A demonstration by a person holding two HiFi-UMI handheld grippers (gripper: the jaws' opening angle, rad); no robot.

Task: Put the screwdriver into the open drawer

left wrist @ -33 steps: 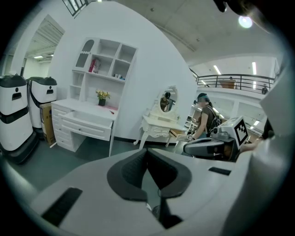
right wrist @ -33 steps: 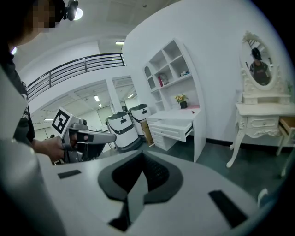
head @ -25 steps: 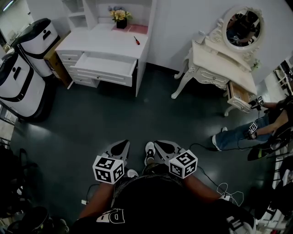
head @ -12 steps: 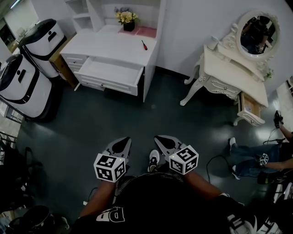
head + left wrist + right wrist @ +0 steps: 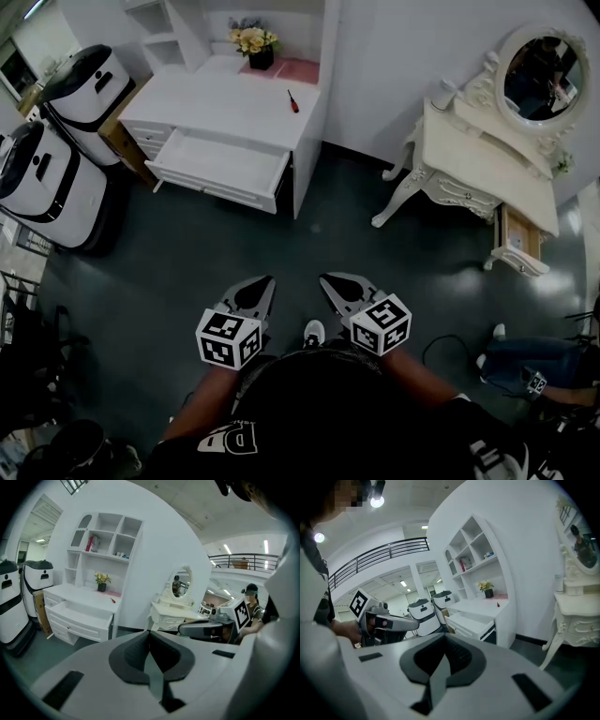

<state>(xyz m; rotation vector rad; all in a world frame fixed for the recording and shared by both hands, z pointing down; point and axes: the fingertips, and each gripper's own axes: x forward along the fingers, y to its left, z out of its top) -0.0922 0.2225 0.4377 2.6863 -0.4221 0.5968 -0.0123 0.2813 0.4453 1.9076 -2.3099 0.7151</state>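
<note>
Head view: the left gripper (image 5: 257, 290) and right gripper (image 5: 337, 285) hang over the floor, well apart from the screwdriver (image 5: 292, 100) lying on the white desk (image 5: 225, 103) behind the open drawer (image 5: 217, 170). Left gripper view: jaws clenched together, empty. Right gripper view: likewise clenched, empty.

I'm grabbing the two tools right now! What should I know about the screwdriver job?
Left tool: shut, empty, held over the dark floor, well short of the desk.
Right tool: shut, empty, beside the left one.
Small red-handled screwdriver: lying on top of the white desk, near its right edge.
Open white drawer: pulled out at the desk's front, nothing seen inside.
Done: nothing yet.
Left: reach the desk, pick up the screwdriver, put it in the drawer.
</note>
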